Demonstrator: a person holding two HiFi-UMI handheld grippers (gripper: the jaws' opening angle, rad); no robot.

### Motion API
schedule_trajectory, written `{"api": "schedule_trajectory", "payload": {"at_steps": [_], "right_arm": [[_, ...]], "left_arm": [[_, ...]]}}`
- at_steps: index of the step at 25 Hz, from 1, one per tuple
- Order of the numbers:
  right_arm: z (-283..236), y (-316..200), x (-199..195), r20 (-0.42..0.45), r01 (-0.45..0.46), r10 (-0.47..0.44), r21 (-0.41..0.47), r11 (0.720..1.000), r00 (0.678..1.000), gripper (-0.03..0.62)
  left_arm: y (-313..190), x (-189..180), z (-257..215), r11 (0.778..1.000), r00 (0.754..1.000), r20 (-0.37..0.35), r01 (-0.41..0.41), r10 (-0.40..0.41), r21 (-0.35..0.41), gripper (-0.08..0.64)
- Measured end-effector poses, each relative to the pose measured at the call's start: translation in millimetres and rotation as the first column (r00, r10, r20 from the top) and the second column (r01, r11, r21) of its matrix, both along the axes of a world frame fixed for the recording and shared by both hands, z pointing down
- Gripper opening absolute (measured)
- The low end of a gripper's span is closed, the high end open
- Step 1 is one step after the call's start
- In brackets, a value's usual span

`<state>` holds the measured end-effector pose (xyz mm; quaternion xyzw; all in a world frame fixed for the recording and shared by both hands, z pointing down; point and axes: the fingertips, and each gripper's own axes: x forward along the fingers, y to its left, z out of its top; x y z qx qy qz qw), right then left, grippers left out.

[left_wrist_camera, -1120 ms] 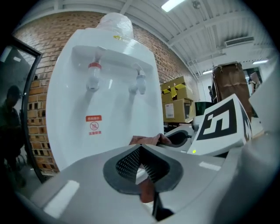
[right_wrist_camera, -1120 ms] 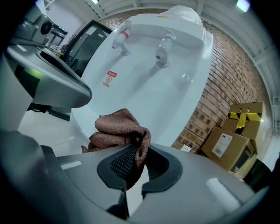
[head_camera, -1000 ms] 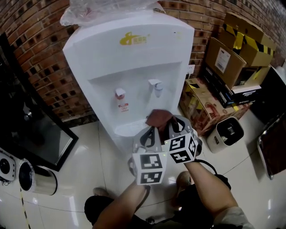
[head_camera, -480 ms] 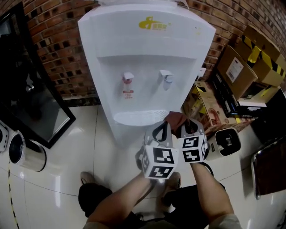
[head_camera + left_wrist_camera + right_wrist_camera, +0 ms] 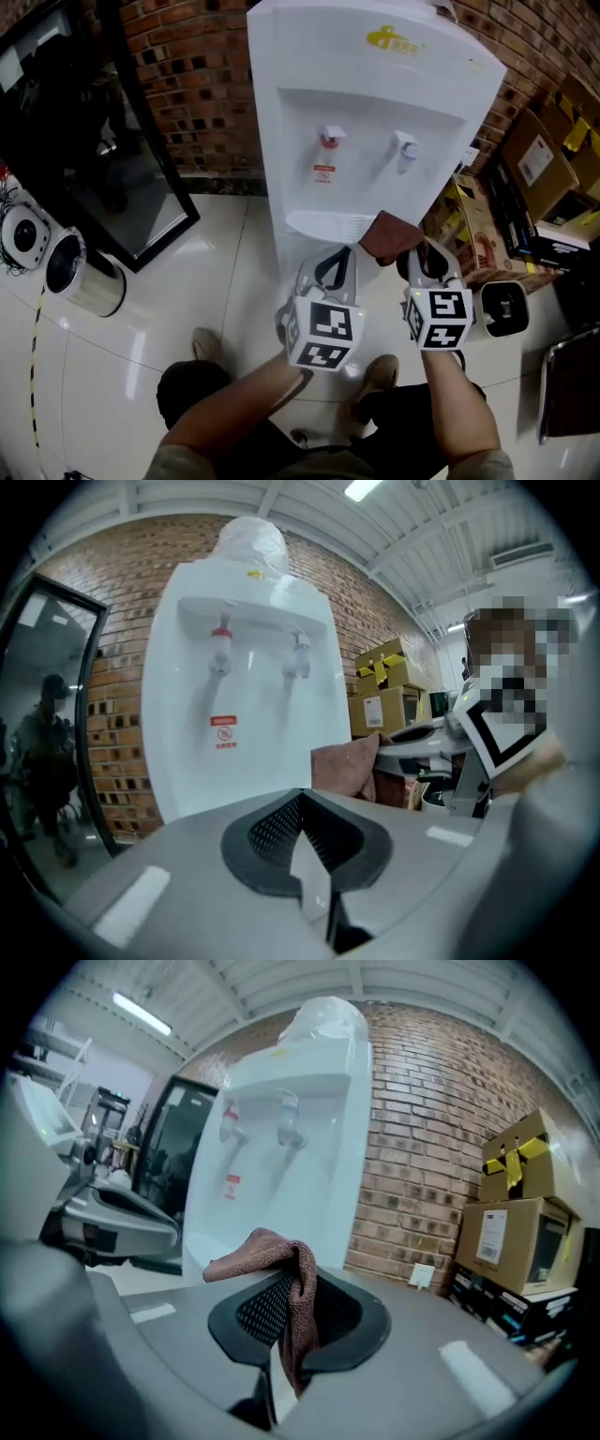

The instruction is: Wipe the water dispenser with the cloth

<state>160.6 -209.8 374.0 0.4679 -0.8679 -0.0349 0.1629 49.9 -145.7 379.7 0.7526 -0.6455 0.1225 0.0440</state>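
The right gripper [image 5: 424,264] is clamped on a brown cloth [image 5: 391,236], held just beside the drip tray [image 5: 328,226] of the white water dispenser [image 5: 375,103]. The left gripper [image 5: 335,269] has its jaws together with nothing between them. The dispenser's yellow logo [image 5: 394,39] and red warning sticker [image 5: 323,172] are too small to read. Only the gripper views show the plastic bag [image 5: 251,544] on top.

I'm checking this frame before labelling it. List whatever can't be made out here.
- Top of dispenser: cut off by the head view's upper edge; a plastic bag covers it in both gripper views.
- Print on label: too small to read in any view.
- Whether cloth touches dispenser: cannot tell; head view shows only overlap.
- Base of dispenser: head view, mostly behind the left tongs.
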Motion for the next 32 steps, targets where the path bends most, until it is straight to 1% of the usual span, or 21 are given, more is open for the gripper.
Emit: {"api": "schedule_trajectory", "payload": {"at_steps": [2,5,7,9,10,12,15,16,18,20,23,26,32], "right_arm": [[-11.5,18.8,-26.5,0.062,0.083,-0.084,0.019,0.996,0.995,0.051],[-24.8,52.1,-72.3,0.131,0.204,-0.208,0.047,0.978,0.969,0.049],[-27.2,74.1,-104.9,0.15,0.275,-0.28,0.059,0.96,0.948,0.049],[-18.0,91.7,-138.4,0.156,0.332,-0.336,0.051,0.942,0.929,0.049],[-9.1,97.9,-154.8,0.156,0.353,-0.355,0.039,0.935,0.922,0.049],[13.9,104.9,-184.4,0.146,0.377,-0.373,0.0,0.926,0.916,0.049],[49.2,108.1,-216.4,0.119,0.386,-0.377,-0.062,0.921,0.919,0.049],[59.4,108.1,-223.4,0.108,0.386,-0.377,-0.08,0.919,0.92,0.049],[78.3,105.4,-231.5,0.083,0.377,-0.369,-0.116,0.919,0.926,0.048],[92.9,97.2,-233.6,0.075,0.346,-0.338,-0.151,0.926,0.938,0.048],[106.2,78.2,-230.6,0.095,0.276,-0.262,-0.195,0.941,0.96,0.048],[111.7,61.3,-229.6,0.108,0.231,-0.213,-0.21,0.95,0.971,0.048],[118.2,44.7,-230.6,0.139,0.198,-0.169,-0.232,0.952,0.976,0.048]], "left_arm": [[16.8,-28.4,-10.2,0.999,1.0,0.003,0.026,-0.026,0.027,0.0],[41.9,-79.5,-21.5,0.994,0.995,0.008,0.095,-0.096,0.05,0.0],[57.4,-110.6,-20.5,0.988,0.988,0.034,0.151,-0.152,0.045,0.0],[71.4,-136.1,-14.5,0.977,0.975,0.059,0.21,-0.212,0.035,0.0],[76.8,-145.6,-11.3,0.972,0.97,0.061,0.234,-0.235,0.032,0.0],[83.8,-157.7,-8.6,0.966,0.965,0.06,0.255,-0.257,0.035,0.0],[93.7,-171.6,-4.8,0.961,0.957,0.082,0.275,-0.277,0.036,0.0],[97.9,-177.8,-1.5,0.956,0.953,0.078,0.292,-0.293,0.025,0.0],[106.2,-191.0,6.5,0.942,0.941,0.046,0.335,-0.334,-0.006,0.0],[113.6,-202.2,12.8,0.929,0.929,0.021,0.37,-0.369,-0.032,0.0],[122.0,-211.6,18.0,0.917,0.918,0.016,0.395,-0.395,-0.046,0.0],[124.2,-212.8,20.0,0.917,0.919,0.02,0.395,-0.395,-0.051,0.0],[107.1,-197.9,22.3,0.93,0.932,0.029,0.362,-0.361,-0.063,0.0]]}}
